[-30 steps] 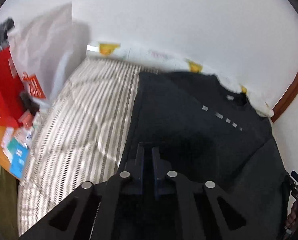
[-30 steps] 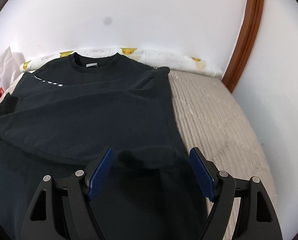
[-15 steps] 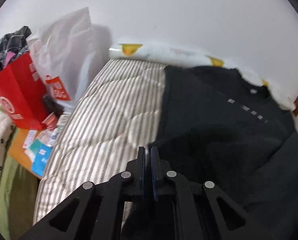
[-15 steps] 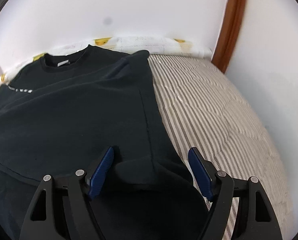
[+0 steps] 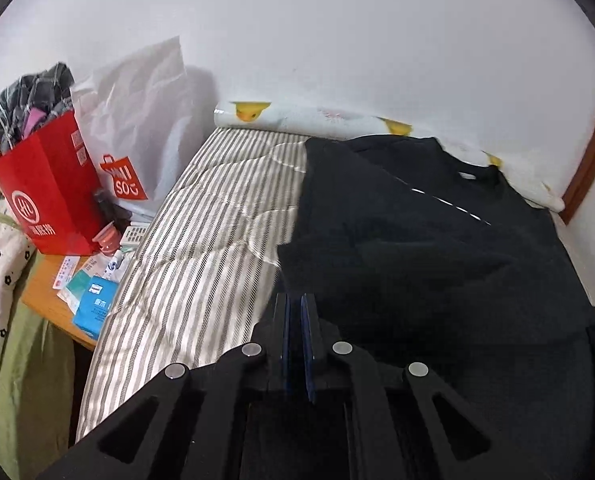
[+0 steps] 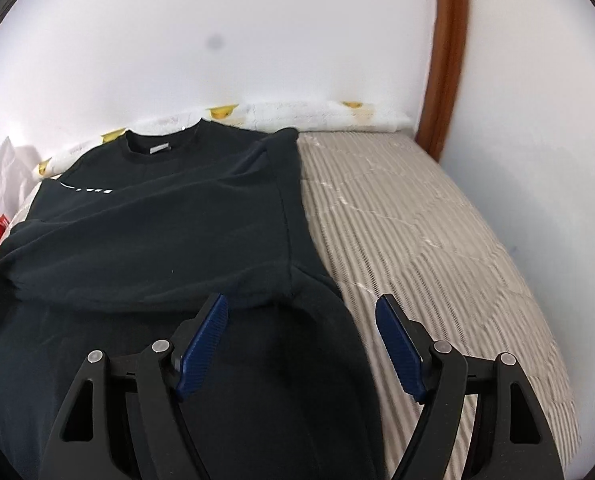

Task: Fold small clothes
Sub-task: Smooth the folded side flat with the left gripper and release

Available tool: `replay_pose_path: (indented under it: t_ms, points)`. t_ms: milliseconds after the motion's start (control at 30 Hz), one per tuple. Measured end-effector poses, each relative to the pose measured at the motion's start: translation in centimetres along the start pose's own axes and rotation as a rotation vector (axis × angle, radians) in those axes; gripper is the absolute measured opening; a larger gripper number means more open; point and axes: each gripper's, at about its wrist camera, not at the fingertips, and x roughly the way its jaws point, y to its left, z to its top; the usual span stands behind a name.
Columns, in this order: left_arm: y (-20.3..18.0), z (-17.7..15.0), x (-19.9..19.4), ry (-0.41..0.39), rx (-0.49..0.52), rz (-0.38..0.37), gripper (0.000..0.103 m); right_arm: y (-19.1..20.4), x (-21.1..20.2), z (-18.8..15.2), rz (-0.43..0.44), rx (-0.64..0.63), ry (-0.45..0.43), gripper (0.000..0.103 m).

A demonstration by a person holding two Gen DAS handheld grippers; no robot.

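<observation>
On striped mattress [image 5: 201,236], black T-shirt [image 6: 157,216] lies mid-bed, collar at far edge. Both grippers pulled back since last second. Left gripper [image 5: 297,336] clenched, probably empty; right gripper [image 6: 301,344] released. Both sides folded in; bottom-up fold next.

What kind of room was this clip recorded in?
Most likely a bedroom at home. A black T-shirt lies spread on a striped quilted mattress pushed against a white wall, a duck-print roll lies along the wall, and shopping bags crowd a bedside table.
</observation>
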Motion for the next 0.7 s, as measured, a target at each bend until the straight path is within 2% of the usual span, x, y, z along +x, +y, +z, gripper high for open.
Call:
replay_pose_path:
  t_ms: [100, 267, 433, 533, 567, 600, 667, 700]
  points:
    - [-0.8, -0.8, -1.7, -0.015, 0.018, 0.003, 0.007, -0.6, -1.7, -1.2, -0.002, 0.015, 0.012, 0.075]
    - [-1.5, -2.7, -4.4, -0.022, 0.024, -0.023, 0.007, -1.6, -3.6, -3.5, 0.049, 0.045, 0.050, 0.075]
    - [-1.2, -5.3, -6.0, 0.021, 0.035, -0.045, 0.007, -2.3, -5.4, -6.3, 0.052, 0.022, 0.060, 0.073]
    - [-0.5, -6.7, -6.6, 0.040, 0.007, -0.046, 0.007, -2.6, -5.7, -7.9, 0.070, 0.016, 0.104, 0.069]
    - [-0.3, -7.1, -6.8, 0.044, -0.001, -0.047, 0.007, -2.7, -5.7, -8.4, 0.070, 0.015, 0.110, 0.065]
    - [-0.1, -7.7, -7.0, 0.048, -0.007, -0.050, 0.010, -2.6, -5.9, -8.9, 0.068, 0.010, 0.116, 0.063]
    - [0.3, -8.7, -7.4, 0.058, -0.014, -0.052, 0.030, -2.7, -6.2, -9.7, 0.057, -0.004, 0.120, 0.062]
    - [0.5, -9.4, -7.7, 0.064, -0.016, -0.055, 0.045, -2.7, -6.6, -10.2, 0.047, -0.013, 0.113, 0.062]
